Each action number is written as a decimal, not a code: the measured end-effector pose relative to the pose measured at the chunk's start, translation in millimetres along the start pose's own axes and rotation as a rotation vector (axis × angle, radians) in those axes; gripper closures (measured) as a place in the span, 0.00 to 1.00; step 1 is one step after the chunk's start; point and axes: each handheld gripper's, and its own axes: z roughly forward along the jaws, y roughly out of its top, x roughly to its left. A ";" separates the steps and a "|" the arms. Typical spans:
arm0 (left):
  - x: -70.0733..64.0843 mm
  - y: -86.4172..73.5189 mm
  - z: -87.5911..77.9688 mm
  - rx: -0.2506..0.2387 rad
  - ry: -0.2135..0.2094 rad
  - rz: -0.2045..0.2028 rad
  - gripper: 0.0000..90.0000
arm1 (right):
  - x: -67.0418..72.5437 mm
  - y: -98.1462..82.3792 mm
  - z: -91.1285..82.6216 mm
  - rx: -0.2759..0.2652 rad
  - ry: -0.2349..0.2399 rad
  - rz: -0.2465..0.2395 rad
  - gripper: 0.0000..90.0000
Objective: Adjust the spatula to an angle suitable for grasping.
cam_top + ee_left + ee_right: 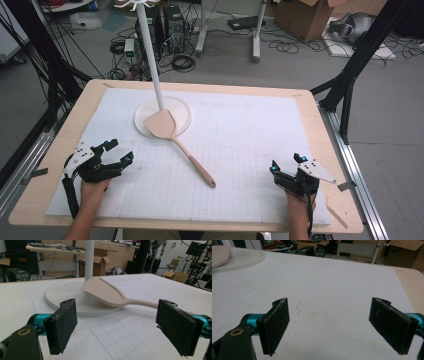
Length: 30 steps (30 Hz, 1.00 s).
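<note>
A beige spatula (176,140) lies on the white mat, its blade resting on the round white base (182,111) of an upright pole stand (150,55), its handle pointing toward the front right. In the left gripper view the spatula (110,293) and the base (60,293) lie just ahead of the jaws. My left gripper (120,151) (117,327) rests open at the front left, nothing between its pads. My right gripper (287,163) (329,327) sits open at the front right over bare mat, with the base (244,257) far off to its left.
The white gridded mat (240,145) covers a wooden table (330,135). Black frame posts stand at both sides. Cables, boxes and equipment lie on the floor beyond the far edge. Strips of tape (346,186) sit near the front corners.
</note>
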 end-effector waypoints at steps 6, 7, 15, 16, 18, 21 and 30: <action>-0.1 0.0 0.1 -0.001 0.001 -0.003 0.20 | 11.7 13.1 4.1 -0.010 0.058 -0.005 0.17; -0.1 0.0 0.1 -0.002 0.001 -0.004 0.20 | 13.5 15.4 5.0 -0.015 0.062 -0.008 0.17; 0.0 -0.1 0.2 -0.001 0.001 -0.003 0.20 | 33.5 32.5 10.8 -0.034 0.121 -0.017 0.16; 0.0 -0.1 0.2 -0.001 0.001 -0.003 0.20 | 33.5 32.5 10.8 -0.034 0.121 -0.017 0.16; 0.0 0.0 0.2 -0.001 0.001 -0.003 0.20 | 45.4 40.9 15.6 -0.022 0.162 -0.042 0.17; -0.2 -0.1 0.3 -0.002 0.001 -0.006 0.20 | 61.2 48.1 20.4 -0.018 0.197 -0.070 0.18; -0.2 -0.1 0.3 -0.002 0.001 -0.006 0.20 | 97.2 56.5 40.3 0.021 0.292 -0.140 0.19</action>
